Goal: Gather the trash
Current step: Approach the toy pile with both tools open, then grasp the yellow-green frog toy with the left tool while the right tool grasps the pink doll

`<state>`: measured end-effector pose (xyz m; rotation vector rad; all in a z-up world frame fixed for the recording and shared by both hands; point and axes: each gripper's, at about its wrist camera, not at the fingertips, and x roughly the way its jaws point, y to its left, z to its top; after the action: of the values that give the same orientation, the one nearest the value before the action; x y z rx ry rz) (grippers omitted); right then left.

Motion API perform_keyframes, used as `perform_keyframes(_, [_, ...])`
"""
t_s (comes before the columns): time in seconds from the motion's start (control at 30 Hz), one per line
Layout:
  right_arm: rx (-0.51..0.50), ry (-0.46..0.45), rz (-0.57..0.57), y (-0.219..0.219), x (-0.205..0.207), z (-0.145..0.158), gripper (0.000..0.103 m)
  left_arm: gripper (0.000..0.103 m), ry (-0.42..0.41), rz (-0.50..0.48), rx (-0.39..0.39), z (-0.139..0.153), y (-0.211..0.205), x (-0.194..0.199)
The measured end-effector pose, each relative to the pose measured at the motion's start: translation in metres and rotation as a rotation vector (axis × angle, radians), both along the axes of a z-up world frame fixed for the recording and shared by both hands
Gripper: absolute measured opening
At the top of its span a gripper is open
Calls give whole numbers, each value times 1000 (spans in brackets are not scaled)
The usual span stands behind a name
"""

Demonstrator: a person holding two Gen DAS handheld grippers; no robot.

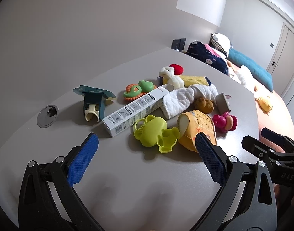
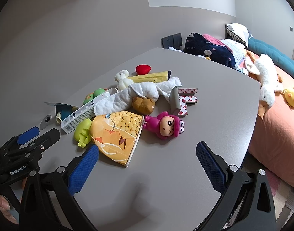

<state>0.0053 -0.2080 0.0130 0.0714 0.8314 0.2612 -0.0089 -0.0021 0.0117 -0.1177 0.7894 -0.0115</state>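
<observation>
the flattened orange paper cup (image 2: 116, 134) lies on the table (image 2: 185, 163) at the near edge of the toy pile, just ahead of the right claw (image 2: 147, 165). it looks light, thin and easily crushed; its open rim seems the best hold. both the right and the left claw (image 1: 147, 161) gape wide, empty. the white box (image 1: 135, 111) is partly hidden under a cloth (image 1: 185, 98).

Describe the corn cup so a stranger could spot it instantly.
Start at the pile of toys on the grey table. At its near edge lies a crushed paper cup, tipped on its side between a lime-green toy and a pink figurine. Only it shows printed yellow corn kernels.
</observation>
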Motion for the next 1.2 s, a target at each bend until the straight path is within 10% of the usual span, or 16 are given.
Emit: perform_keyframes(1.2, [-38, 77, -46, -13, 54, -38, 96, 87, 132, -28, 23, -44, -3, 51])
